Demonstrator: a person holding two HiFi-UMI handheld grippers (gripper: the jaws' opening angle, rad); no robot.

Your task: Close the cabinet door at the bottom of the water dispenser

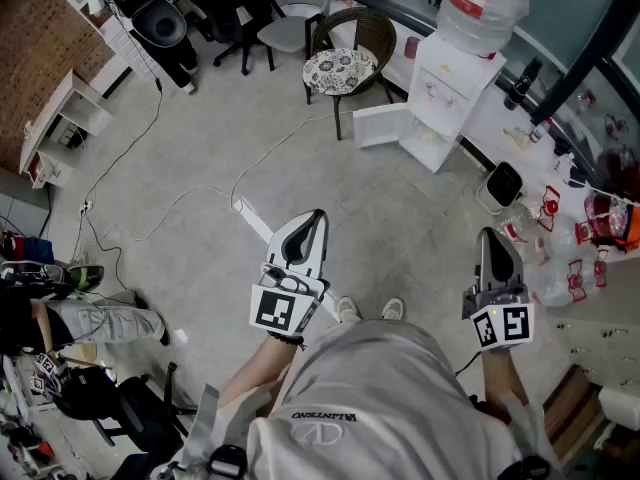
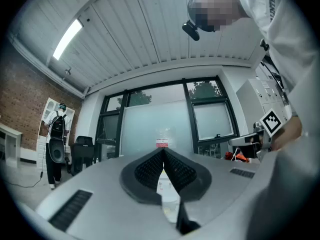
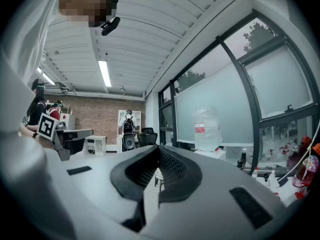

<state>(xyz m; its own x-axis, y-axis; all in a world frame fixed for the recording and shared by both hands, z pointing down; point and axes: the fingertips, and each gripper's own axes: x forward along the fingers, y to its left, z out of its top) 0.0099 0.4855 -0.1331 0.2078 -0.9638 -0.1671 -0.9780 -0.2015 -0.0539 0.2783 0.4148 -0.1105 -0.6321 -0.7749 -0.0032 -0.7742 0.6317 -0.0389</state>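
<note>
In the head view the person stands on a grey floor with both arms held out in front. The left hand-held gripper and the right hand-held gripper are level with each other and well apart. Both are far from the white water dispenser, which stands against the window wall at the upper right. A clear water bottle sits on top of the dispenser. At its base the cabinet door stands open, swung out to the picture's left just above the floor. A wicker chair with a patterned cushion is just left of the door. A white cable trails across the floor between the chair and the person's shoes.

In the left gripper view the jaws are pressed together at the tips, clenched on nothing. The bottle's red label shows in the distance right above the tips. A pale shape in the slit lower down is probably the dispenser body, though the view there is too narrow to be sure.

In the right gripper view the jaws likewise meet at the tips with nothing between them. The dispenser and bottle stand off to the right of the jaws, in front of the frosted window.
</note>
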